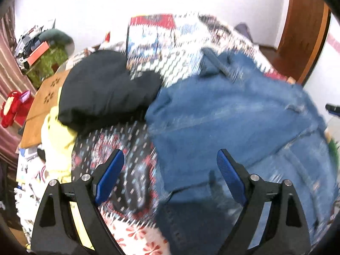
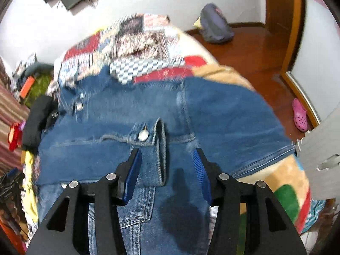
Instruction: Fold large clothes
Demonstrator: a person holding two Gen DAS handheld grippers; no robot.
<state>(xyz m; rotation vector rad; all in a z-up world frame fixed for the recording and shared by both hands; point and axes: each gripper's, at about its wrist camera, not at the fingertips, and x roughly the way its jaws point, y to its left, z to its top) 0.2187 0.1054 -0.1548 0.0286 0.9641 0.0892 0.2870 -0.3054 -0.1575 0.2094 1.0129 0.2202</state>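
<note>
Left view: blue denim jacket (image 1: 233, 116) lies spread on the patterned bedspread (image 1: 119, 144), laid out for folding; black garment (image 1: 106, 87) just beside it.
Left gripper (image 1: 170, 159): tilted down above the jacket's edge, jaws wide, empty.
Right view: right gripper (image 2: 166, 155) angled down over the jacket's buttoned cuff (image 2: 148, 136), jaws parted, nothing pinched.

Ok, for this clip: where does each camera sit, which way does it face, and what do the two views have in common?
Left wrist: mounted on the left gripper, looking steeply down along wide-open jaws at the denim jacket, a black garment and the patterned bedspread.
Right wrist: mounted on the right gripper, looking down along part-open jaws over the denim jacket; nothing is pinched.
No hand or sleeve shows in either.
Shared: the jacket, the bedspread, the white wall.
</note>
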